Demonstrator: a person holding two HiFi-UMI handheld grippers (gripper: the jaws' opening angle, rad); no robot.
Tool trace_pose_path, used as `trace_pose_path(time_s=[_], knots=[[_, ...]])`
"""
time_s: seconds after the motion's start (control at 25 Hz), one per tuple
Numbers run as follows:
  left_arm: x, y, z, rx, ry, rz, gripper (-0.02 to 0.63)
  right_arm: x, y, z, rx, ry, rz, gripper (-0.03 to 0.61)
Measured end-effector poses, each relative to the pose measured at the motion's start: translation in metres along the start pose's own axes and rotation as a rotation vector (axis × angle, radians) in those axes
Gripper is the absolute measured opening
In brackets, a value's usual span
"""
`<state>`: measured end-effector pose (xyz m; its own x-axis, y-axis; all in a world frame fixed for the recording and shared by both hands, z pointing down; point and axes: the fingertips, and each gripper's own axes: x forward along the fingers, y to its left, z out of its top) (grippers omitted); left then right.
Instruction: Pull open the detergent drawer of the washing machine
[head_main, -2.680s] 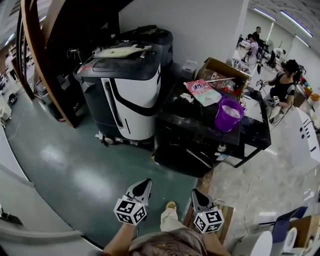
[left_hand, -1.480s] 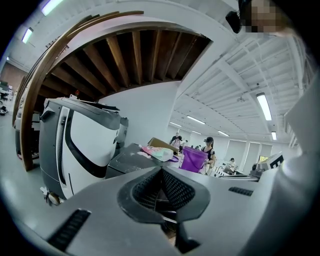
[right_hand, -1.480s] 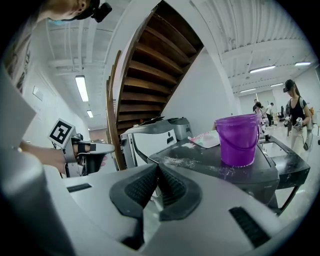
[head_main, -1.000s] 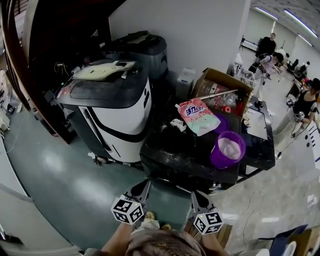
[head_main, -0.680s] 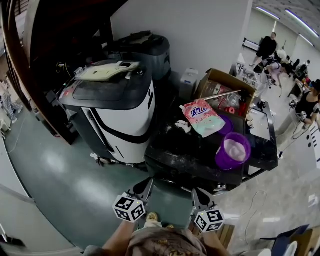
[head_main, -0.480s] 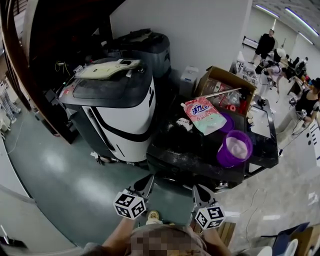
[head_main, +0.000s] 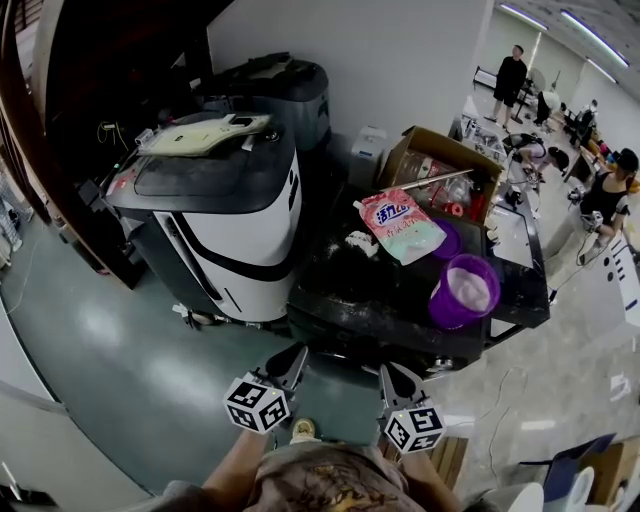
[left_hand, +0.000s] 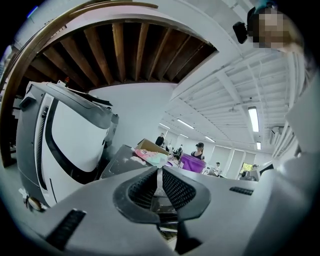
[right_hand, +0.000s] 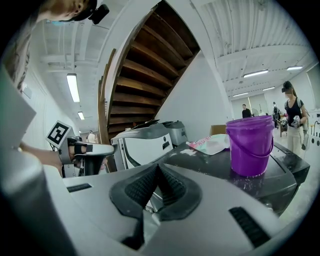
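The washing machine (head_main: 372, 318) is a low black box straight ahead of me; its dark front faces me and I cannot make out the detergent drawer on it. My left gripper (head_main: 297, 353) hangs shut and empty just short of the machine's front left corner. My right gripper (head_main: 387, 369) is level with it to the right, also shut with nothing in it. In the left gripper view the pads (left_hand: 150, 185) meet in front of the machine's top (left_hand: 119, 161). The right gripper view shows its pads (right_hand: 172, 186) closed, with the left gripper (right_hand: 82, 150) beside it.
A purple bucket (head_main: 462, 292) and a pink detergent bag (head_main: 398, 222) sit on the machine's top. A tall white-and-black machine (head_main: 215, 215) stands at its left, a cardboard box (head_main: 440, 165) behind. People (head_main: 605, 195) work at the far right. Green floor lies at left.
Since the oldest frame I have come closer to the black machine. Over the last second both grippers stayed shut and shifted only slightly near its front.
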<state>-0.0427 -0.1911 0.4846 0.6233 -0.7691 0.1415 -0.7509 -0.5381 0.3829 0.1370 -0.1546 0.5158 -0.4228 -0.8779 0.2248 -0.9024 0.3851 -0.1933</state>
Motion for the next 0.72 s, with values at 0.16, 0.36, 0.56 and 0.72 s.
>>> trace_pose_path(time_s=[0.16,0.36,0.56,0.72], knots=[[0.004,0.001,-0.002,-0.035,0.002,-0.031,0.098,0.002,0.000,-0.001,0.002,0.003,-0.007,0.004],[0.008,0.003,-0.005,-0.072,0.001,-0.067,0.177,0.001,-0.002,-0.003,0.004,0.009,-0.014,0.005],[0.013,0.006,-0.015,-0.170,-0.010,-0.124,0.306,-0.003,-0.006,-0.007,0.012,0.019,-0.026,0.005],[0.023,0.014,-0.035,-0.248,0.005,-0.152,0.345,-0.009,-0.010,-0.010,0.015,0.026,-0.044,0.005]])
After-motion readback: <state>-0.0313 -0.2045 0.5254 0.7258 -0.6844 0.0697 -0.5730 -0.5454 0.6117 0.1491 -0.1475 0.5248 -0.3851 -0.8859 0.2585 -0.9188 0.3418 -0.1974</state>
